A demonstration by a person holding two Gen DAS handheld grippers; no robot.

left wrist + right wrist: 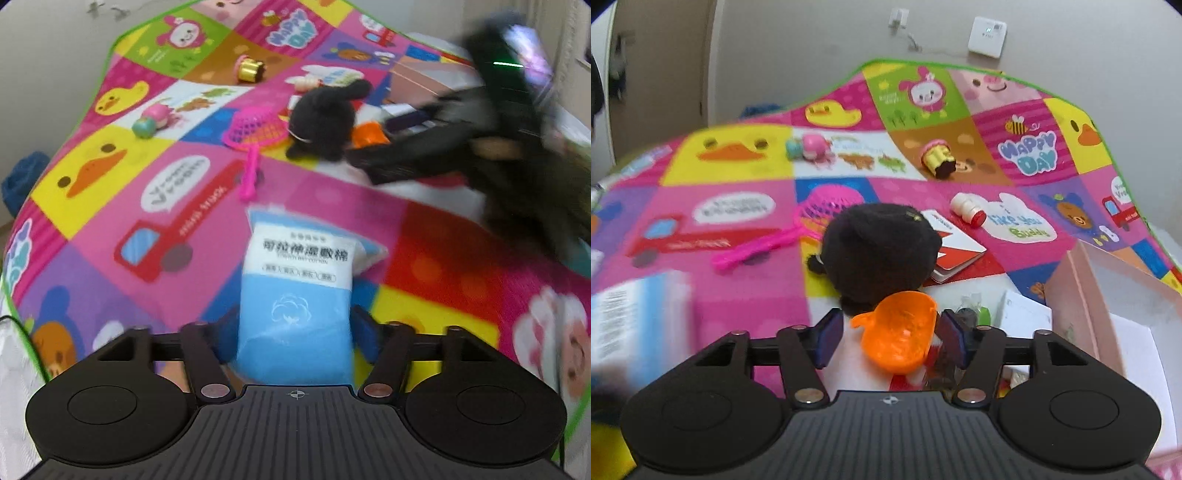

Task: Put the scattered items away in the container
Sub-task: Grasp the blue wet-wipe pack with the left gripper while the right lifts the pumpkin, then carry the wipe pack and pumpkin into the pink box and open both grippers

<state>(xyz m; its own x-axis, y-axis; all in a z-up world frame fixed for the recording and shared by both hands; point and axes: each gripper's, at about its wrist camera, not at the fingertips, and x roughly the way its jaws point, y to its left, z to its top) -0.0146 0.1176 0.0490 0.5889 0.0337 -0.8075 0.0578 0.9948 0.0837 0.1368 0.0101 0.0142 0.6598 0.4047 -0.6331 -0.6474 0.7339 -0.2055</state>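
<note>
- Left hand-held gripper (294, 328) angles steeply down over a bright cartoon play mat (110, 206), its blue pads flanking the lower part of a blue-and-white cotton pack (295, 280); the pack fills the gap, but motion blur leaves it unclear whether the pads press on it.
- Right hand-held gripper (892, 334) tilts down at a gentler slope, its jaws standing partly apart around an orange plastic piece (899, 330); the right pad sits at the piece's edge, and a clear gap shows on the left side.
- A black plush toy (877, 251) lies just beyond the orange piece, partly covering a red-and-white booklet (958, 247).
- A pink box (1082, 291) with a white interior stands open at the right gripper's right side, on the mat's edge.
- Scattered across the mat: a pink net scoop (255, 133) beside the plush toy, a gold-and-pink cupcake toy (249, 68), a small pink-and-teal figure (153, 120) and a white stamp with a red end (967, 208).
- Seen from the left camera, the right gripper appears as a dark blurred shape (461, 136) reaching in next to the plush toy.
</note>
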